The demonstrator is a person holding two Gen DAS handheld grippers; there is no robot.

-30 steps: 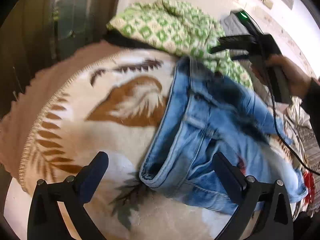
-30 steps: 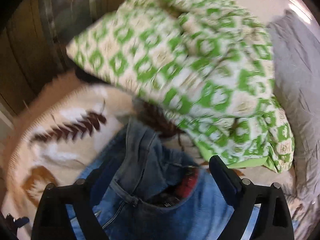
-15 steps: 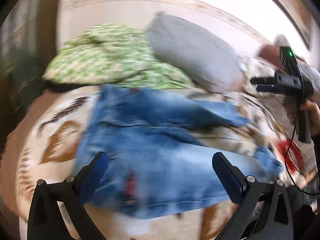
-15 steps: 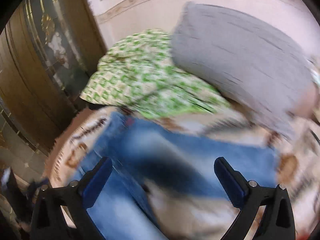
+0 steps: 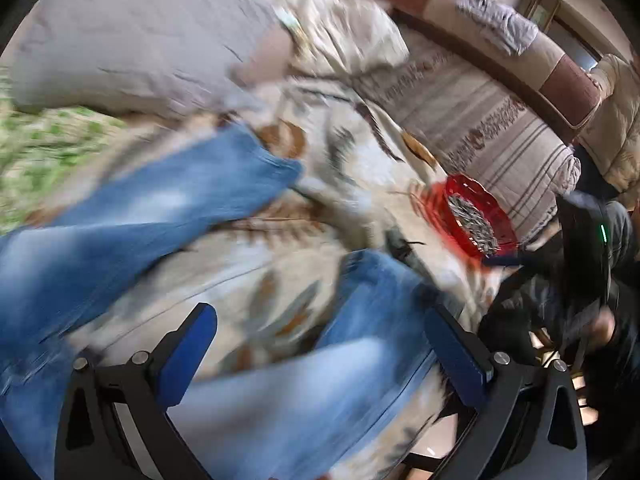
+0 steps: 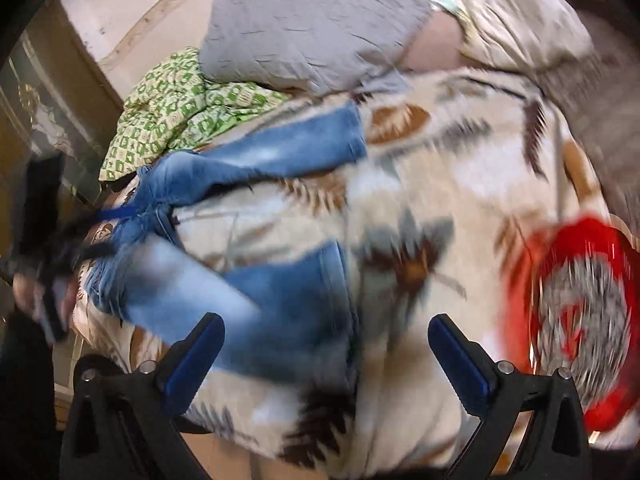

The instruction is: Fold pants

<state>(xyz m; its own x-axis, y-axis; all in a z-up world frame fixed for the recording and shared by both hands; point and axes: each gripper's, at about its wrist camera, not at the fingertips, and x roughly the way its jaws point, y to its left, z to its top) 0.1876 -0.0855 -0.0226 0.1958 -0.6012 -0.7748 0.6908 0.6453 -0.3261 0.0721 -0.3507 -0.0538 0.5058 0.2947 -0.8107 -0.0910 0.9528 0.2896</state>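
Blue jeans [image 5: 120,240] lie on a cream patterned blanket [image 5: 352,152] with their two legs spread apart. My left gripper [image 5: 320,348] is open above the near leg, touching nothing. In the right wrist view the jeans [image 6: 280,152] lie to the left, the waist end far left and both leg ends toward the middle. My right gripper [image 6: 324,360] is open over the near leg's hem and the blanket [image 6: 420,208], holding nothing. Each view shows the other gripper only as a dark blur: the right [image 5: 592,240] and the left [image 6: 44,208]. Both pictures are smeared by motion.
A red bowl of seeds [image 5: 476,216] sits on the blanket to the right, the same bowl [image 6: 580,320] close to my right finger. A grey pillow [image 6: 312,28] and a green checked quilt [image 6: 180,108] lie at the back. A striped cushion [image 5: 500,128] stands far right.
Both views have swung fast from the jeans' waist toward the leg ends and the red bowl. The jeans, bunched before, now lie with legs spread. Both grippers stay open.
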